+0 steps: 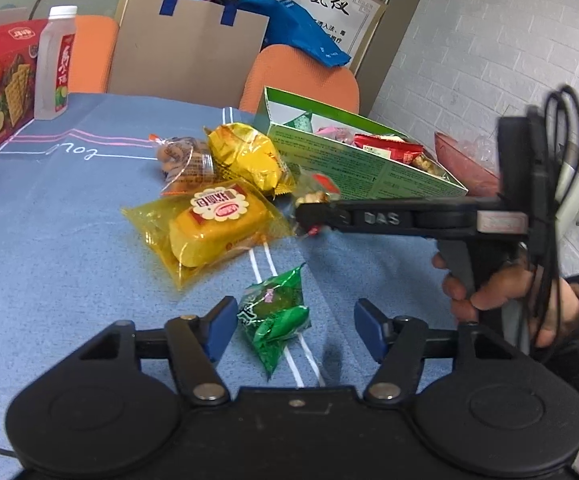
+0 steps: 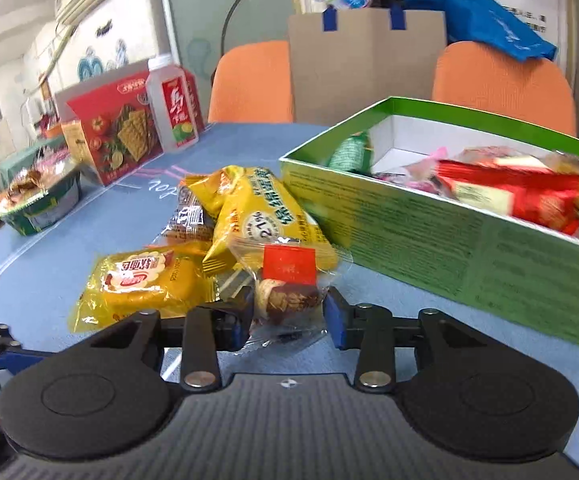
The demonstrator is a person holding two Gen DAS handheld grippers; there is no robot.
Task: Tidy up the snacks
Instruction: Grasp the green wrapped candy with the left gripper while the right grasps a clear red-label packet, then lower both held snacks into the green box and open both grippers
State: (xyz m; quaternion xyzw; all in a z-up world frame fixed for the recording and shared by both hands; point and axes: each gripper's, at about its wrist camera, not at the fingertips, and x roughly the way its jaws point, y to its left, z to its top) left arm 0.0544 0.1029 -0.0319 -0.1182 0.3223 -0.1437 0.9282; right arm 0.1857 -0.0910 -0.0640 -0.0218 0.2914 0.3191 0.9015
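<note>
My right gripper (image 2: 289,320) is shut on a clear-wrapped nut snack with a red label (image 2: 287,292), held just above the blue tablecloth; it also shows in the left wrist view (image 1: 313,204). My left gripper (image 1: 295,328) is open, its jaws on either side of a green-wrapped snack (image 1: 275,312) lying on the cloth. A green box (image 2: 429,232) with several snacks inside stands to the right. A yellow cake pack (image 1: 213,228), a yellow bag (image 1: 249,156) and a brown-wrapped snack (image 1: 185,164) lie in a pile beside the box.
A red cracker box (image 1: 1,80) and a white bottle (image 1: 55,64) stand at the far left of the table (image 1: 49,240). A foil-topped bowl (image 2: 39,204) sits at the left edge. Two orange chairs (image 1: 301,80) and a cardboard sheet (image 1: 189,52) are behind.
</note>
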